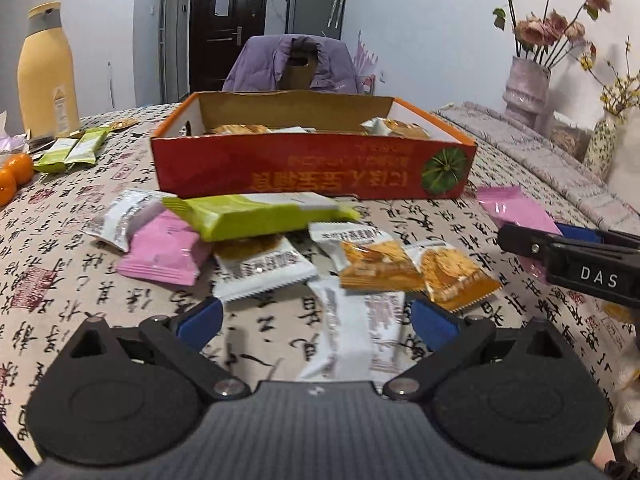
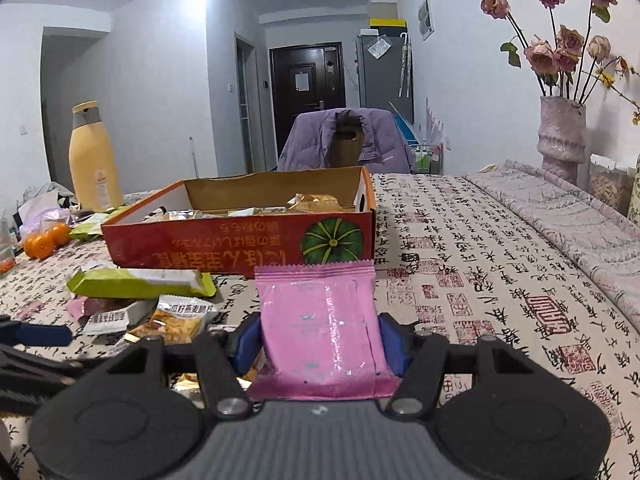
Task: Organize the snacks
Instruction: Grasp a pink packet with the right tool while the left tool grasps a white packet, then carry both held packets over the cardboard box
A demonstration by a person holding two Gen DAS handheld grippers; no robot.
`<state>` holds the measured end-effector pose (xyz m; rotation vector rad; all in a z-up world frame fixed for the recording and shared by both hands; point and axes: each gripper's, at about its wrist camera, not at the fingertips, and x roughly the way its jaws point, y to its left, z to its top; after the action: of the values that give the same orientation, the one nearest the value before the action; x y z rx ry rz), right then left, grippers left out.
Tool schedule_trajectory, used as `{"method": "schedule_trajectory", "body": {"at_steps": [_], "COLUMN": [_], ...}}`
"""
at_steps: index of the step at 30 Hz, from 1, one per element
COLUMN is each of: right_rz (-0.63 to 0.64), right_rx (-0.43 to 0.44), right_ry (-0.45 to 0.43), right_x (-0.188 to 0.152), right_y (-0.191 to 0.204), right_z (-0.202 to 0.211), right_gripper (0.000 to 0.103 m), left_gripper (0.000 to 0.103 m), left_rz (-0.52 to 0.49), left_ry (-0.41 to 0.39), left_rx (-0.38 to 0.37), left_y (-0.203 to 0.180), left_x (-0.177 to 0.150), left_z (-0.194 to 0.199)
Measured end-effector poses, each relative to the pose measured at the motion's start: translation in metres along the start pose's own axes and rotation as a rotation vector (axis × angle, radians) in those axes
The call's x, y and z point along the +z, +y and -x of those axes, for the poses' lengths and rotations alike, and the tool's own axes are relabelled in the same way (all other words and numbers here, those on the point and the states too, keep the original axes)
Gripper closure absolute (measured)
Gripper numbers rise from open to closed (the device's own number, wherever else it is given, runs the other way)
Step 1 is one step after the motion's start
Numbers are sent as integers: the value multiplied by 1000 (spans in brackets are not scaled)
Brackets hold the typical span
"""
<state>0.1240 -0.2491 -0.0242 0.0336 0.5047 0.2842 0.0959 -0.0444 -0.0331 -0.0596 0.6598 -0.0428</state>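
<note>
My right gripper is shut on a pink snack packet, held just above the table in front of the red cardboard box. The left wrist view shows that gripper at the right with the pink packet. My left gripper is open, low over a pile of snacks, and a white packet lies loose between its blue fingers. The pile holds a green packet, another pink packet, white packets and orange packets. The box holds several packets.
A yellow bottle, oranges and green packets sit at the far left. Vases with dried flowers and a folded blanket line the right side. A chair with a purple jacket stands behind the box.
</note>
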Motion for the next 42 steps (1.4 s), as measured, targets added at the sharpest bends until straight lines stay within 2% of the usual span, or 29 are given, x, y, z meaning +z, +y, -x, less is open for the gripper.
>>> {"method": "schedule_trajectory", "body": {"at_steps": [4,6,12,18,19,22,24,32,42], "right_rz": [-1,-1,-11,-16,-15,-12,-10,2,9], "right_rx": [18,27,40,50,52,55,56,60,70], "right_ry": [-6,-7,-7,-11,-12,-11,-12,-21,-46], "right_x": [-3,-4,-7,-7,-7,-7,-7,-4,10], "right_y": [1,1,-1,-1,0,2,3,11,17], "right_z": [2,2,4,6,6,7,8,13,15], "right_gripper": [42,42,42,42,42,42,42,42,42], "left_gripper": [7,17,30,32,35,58,61,62,62], "left_rz": [-10,-13,-13,-38,-39,-40,-33,-24,-13], "left_ry": [12,18,34,32,29,22,22,-6,-98], "left_rx": [13,21,40,50,52,43,27,5,-16], "left_y": [-10,-14,-20,-28,-28,-27,-25,-19,-12], "left_x": [-1,-1,-3,-6,-6,-6,-6,-4,17], "left_z": [-4,-5,-10,-10,-10,-8,-7,6,30]}}
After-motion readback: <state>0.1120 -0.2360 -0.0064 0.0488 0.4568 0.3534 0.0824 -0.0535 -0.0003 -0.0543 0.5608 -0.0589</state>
